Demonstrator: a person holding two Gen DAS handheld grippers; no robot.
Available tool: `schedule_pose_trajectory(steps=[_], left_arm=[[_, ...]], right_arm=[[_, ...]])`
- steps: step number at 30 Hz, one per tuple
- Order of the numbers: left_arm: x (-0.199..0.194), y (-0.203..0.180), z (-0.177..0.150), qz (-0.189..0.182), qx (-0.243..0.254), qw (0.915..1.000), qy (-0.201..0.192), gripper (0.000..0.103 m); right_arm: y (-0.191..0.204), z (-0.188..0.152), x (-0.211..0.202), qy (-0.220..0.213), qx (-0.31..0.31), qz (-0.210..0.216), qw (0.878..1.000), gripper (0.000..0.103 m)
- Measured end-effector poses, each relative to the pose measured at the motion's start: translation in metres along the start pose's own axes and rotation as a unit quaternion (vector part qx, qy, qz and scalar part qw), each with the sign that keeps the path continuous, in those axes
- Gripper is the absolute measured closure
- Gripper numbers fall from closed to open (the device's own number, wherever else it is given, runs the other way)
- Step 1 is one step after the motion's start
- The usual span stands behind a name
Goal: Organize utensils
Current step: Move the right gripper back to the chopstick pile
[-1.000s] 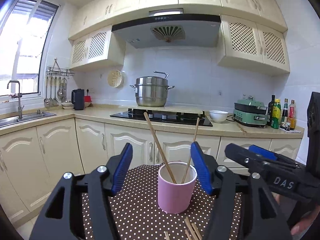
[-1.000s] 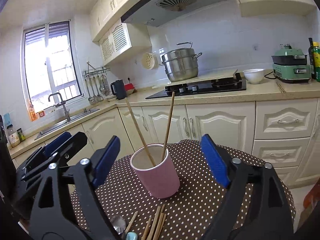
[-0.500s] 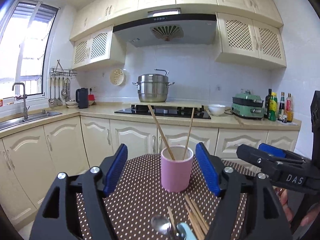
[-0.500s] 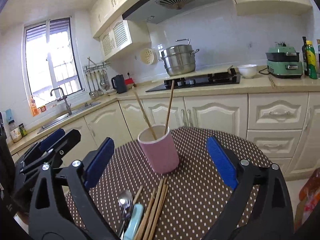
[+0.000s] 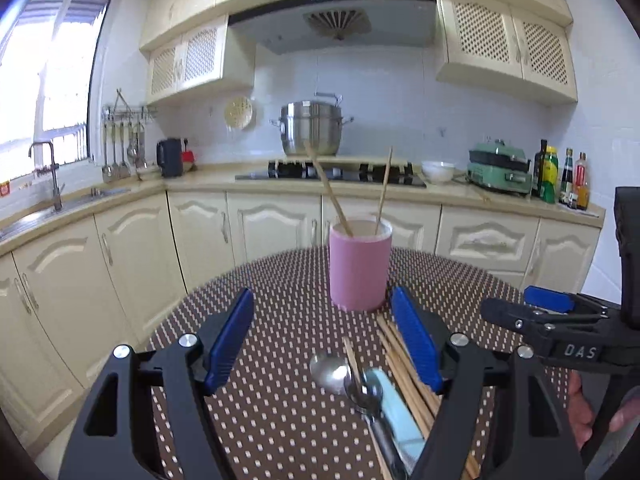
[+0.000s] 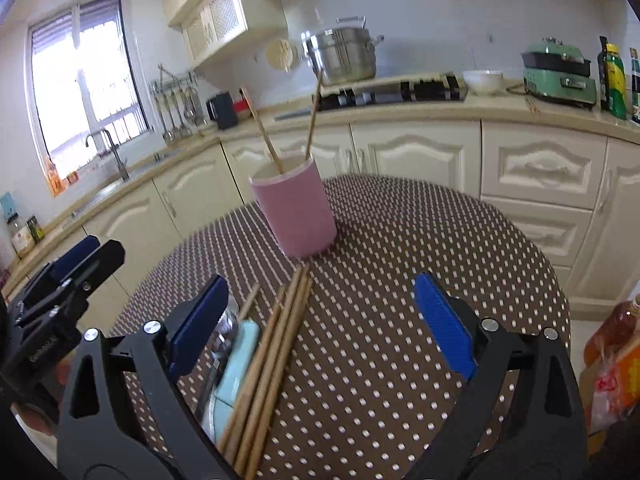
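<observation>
A pink cup [image 5: 360, 266] stands on the dotted round table [image 5: 280, 320] with two chopsticks [image 5: 328, 188] leaning in it. It also shows in the right wrist view [image 6: 298, 212]. Nearer me lie several loose chopsticks [image 6: 272, 356], metal spoons [image 5: 332, 372] and a light-blue-handled utensil [image 5: 396, 412]. My left gripper [image 5: 324, 340] is open and empty, above the spoons. My right gripper [image 6: 324, 322] is open and empty, over the loose chopsticks; it also shows at the right of the left wrist view [image 5: 532, 312].
Cream kitchen cabinets [image 5: 280, 224] and a counter run behind the table, with a steel pot [image 5: 312, 128] on the hob, a white bowl [image 5: 438, 170] and a green cooker [image 5: 502, 172]. An orange bottle [image 6: 612, 328] stands right of the table.
Both grippers have drawn back from the cup and tilted down. The cup now looks farther off, and the loose chopsticks and spoons have come into view.
</observation>
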State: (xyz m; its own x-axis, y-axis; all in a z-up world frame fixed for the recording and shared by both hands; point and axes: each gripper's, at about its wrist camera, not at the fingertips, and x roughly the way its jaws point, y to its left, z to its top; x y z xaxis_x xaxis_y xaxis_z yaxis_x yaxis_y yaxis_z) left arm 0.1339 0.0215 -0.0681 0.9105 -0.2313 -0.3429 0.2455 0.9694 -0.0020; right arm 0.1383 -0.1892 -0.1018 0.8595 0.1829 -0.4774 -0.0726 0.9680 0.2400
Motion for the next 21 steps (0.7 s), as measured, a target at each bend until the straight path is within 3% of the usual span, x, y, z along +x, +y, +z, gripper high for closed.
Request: schedule_pose_trajectory(steps=[10, 21], left_arm=[[0.016, 0.013, -0.037, -0.005, -0.026, 0.9968, 0.075, 0.032], [0.025, 0.025, -0.053, -0.003, -0.037, 0.9945, 0.098, 0.032]], right_arm=[[0.004, -0.025, 0.025, 0.082, -0.025, -0.013, 0.996, 0.01], [-0.007, -0.032, 0.059, 0.169, 0.006, -0.022, 0.985, 0.011]])
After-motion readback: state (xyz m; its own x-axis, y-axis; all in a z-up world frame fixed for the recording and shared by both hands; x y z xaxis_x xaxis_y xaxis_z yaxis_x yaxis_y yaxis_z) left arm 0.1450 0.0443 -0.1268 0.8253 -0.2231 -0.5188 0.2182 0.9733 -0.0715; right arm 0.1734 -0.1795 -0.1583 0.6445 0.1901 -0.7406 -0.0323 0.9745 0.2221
